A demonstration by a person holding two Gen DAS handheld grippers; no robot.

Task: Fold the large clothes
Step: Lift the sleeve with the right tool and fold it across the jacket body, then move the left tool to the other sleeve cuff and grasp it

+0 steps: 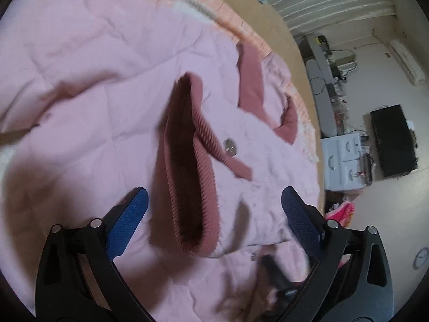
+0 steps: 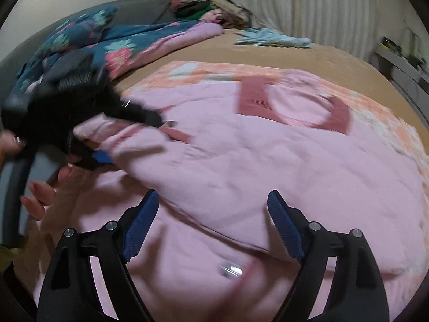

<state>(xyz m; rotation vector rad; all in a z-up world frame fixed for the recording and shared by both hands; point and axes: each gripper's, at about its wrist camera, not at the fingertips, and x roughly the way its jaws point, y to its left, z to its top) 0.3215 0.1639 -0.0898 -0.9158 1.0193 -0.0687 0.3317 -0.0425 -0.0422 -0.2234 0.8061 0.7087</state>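
Left gripper [image 1: 214, 206]: jaws spread wide, nothing pinched, blue pads [image 1: 128, 222] flanking the ribbed dusty-rose cuff [image 1: 185, 166] of a pink padded jacket [image 1: 93, 94]; cuff mouth gaping toward the lens, apparently clear of both pads. Right gripper [image 2: 211, 214]: likewise wide and empty, poised over a folded ridge of the same jacket, a metal snap button [image 2: 230, 269] just below the jaws. Jacket spread across a peach patterned blanket [image 2: 375, 107] on a tan bed [image 2: 241, 51], rose collar band [image 2: 295, 107] at the far side.

Likely trouble: closing on the cuff rib alone, so the sleeve drags without the body following and the fold skews; padding thick and springy, so a shallow bite probably slips; right jaws closing on one layer of the ridge and peeling it open rather than carrying it over.

Left wrist view only: cuff interior, white drawer unit [image 1: 343, 158], dark screen [image 1: 394, 139], wall clock [image 1: 419, 257]. Right wrist view only: the other gripper blurred at the jacket's left edge with a hand [image 2: 40, 196] beneath, floral quilt [image 2: 80, 40], light-blue garment [image 2: 273, 39] near the curtain [image 2: 308, 8].
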